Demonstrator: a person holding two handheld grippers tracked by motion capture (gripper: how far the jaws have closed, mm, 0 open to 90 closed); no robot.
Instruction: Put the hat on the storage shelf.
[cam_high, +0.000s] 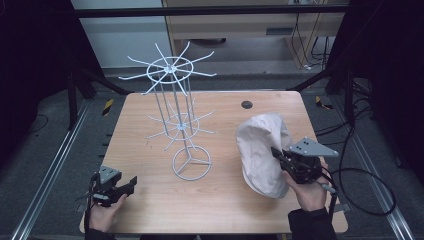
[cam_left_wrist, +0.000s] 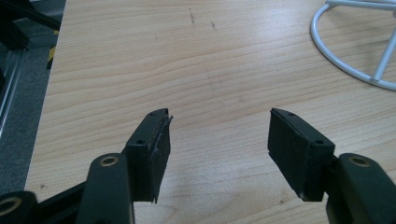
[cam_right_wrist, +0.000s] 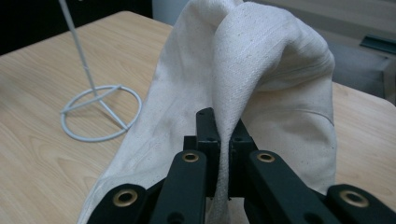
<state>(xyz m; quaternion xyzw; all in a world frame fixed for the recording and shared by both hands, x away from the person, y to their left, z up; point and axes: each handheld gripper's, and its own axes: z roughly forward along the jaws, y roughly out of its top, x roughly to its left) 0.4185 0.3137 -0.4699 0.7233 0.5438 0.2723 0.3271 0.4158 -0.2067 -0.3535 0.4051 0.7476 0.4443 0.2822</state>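
Cream cloth bag (cam_right_wrist: 280, 70) is pinched in the right gripper (cam_right_wrist: 223, 135) fingers above the counter (cam_high: 150, 200); left gripper (cam_left_wrist: 217, 140) fingers spread, holding nothing.

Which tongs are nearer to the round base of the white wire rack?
Left tongs, open over bare table beside the base. Right tongs stand farther away, shut on the beige cloth hat.

white wire two-tier display rack (cam_high: 175, 90) with spoked hook arms, upright on ring base (cam_high: 191, 163), left-centre of tabletop | light wood-grain tabletop (cam_high: 220, 200), rectangular | small dark round grommet hole (cam_high: 246, 104) near far edge | black cables (cam_high: 367, 200) on grey floor at right | yellow-black tape marks (cam_high: 107, 106) on floor
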